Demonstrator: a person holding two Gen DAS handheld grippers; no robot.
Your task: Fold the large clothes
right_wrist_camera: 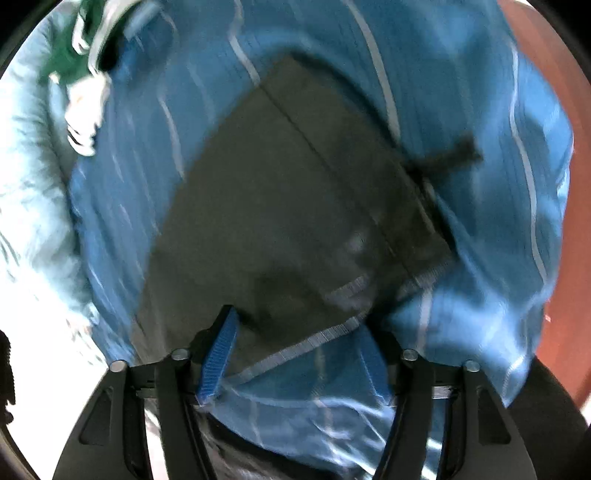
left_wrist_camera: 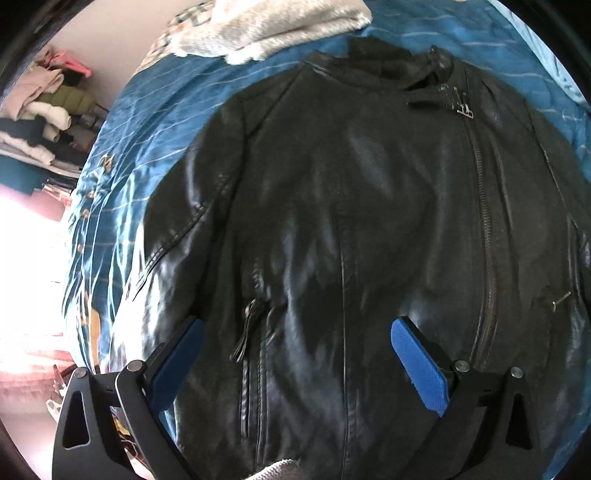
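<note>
The left gripper point(left_wrist_camera: 295, 363) is held above the lower front of a black leather jacket point(left_wrist_camera: 351, 229), pointed along the garment toward its collar. Its jaws are spread wide, and nothing is pinched between the blue ribbed pads point(left_wrist_camera: 421, 363). The jacket is laid flat, front side up, on a bed covered by a blue bedspread point(left_wrist_camera: 155, 122) with thin pale stripes. The leather is glossy and creased, and light is reflected from it in streaks. An off-centre metal zipper point(left_wrist_camera: 485, 236) is seen running from the hem up to a buckled collar strap point(left_wrist_camera: 439, 101), and a slanted pocket zipper point(left_wrist_camera: 247, 328) lies between the pads. A fluffy cream blanket point(left_wrist_camera: 273, 26) is bunched at the far edge of the bed, just beyond the collar. Folded clothes point(left_wrist_camera: 40, 122) are stacked on shelves past the bed's left edge.

The right gripper point(right_wrist_camera: 295, 360) is tilted down over a flat, matte dark panel of fabric point(right_wrist_camera: 288, 206) with a straight seam, which appears to be part of the same jacket, though this cannot be confirmed. Its jaws are also spread, with the panel's corner lying between them; contact cannot be told because of blur. A green and white garment point(right_wrist_camera: 88, 55) lies at the far left corner of the bed.
</note>
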